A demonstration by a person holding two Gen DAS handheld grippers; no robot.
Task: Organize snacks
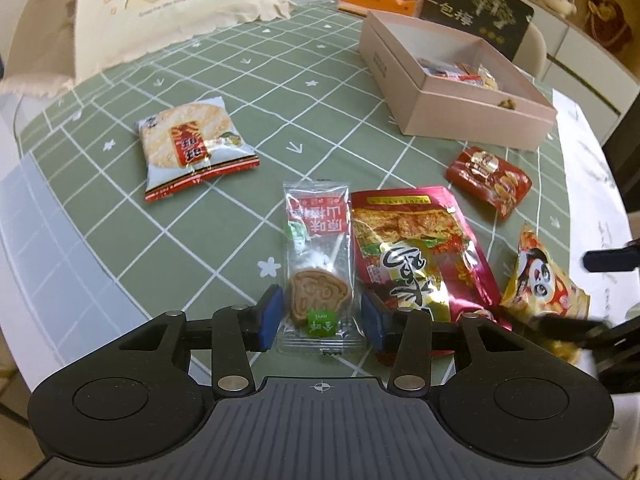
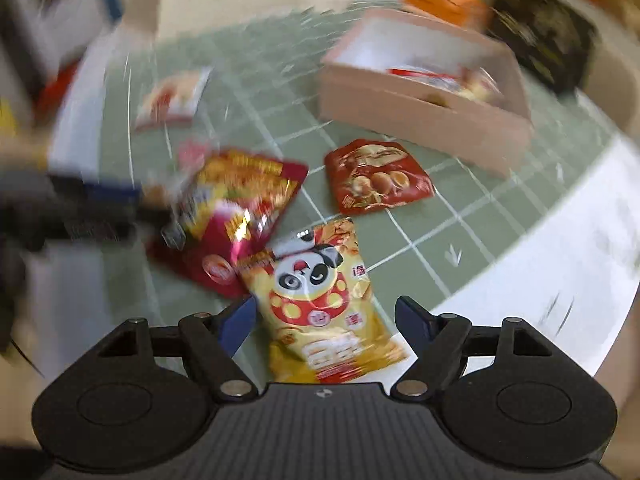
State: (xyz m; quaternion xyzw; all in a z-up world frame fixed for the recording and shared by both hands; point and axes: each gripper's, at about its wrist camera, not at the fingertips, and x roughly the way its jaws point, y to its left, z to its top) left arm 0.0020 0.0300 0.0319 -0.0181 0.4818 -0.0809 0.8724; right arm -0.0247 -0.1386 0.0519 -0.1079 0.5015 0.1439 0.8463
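Green checked cloth point(image 1: 224, 216): left tool point(image 1: 320, 320) apart around clear cookie packet point(image 1: 318, 264), right tool point(image 2: 324, 320) apart around yellow panda bag point(image 2: 320, 300)

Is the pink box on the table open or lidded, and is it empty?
Open and not empty: the pink box has no lid on it, and several small wrapped snacks lie inside.

My left gripper point(image 1: 320, 316) tilts steeply down toward the worktop point(image 1: 200, 216), its blue-padded fingers point(image 1: 269, 317) partly apart, neither pad visibly pressing on anything. My right gripper point(image 2: 326, 322) also angles steeply down, fingers point(image 2: 412, 322) spread wide and gripping nothing. Its view is motion-blurred. Its dark fingertips show at the right edge of the left wrist view.
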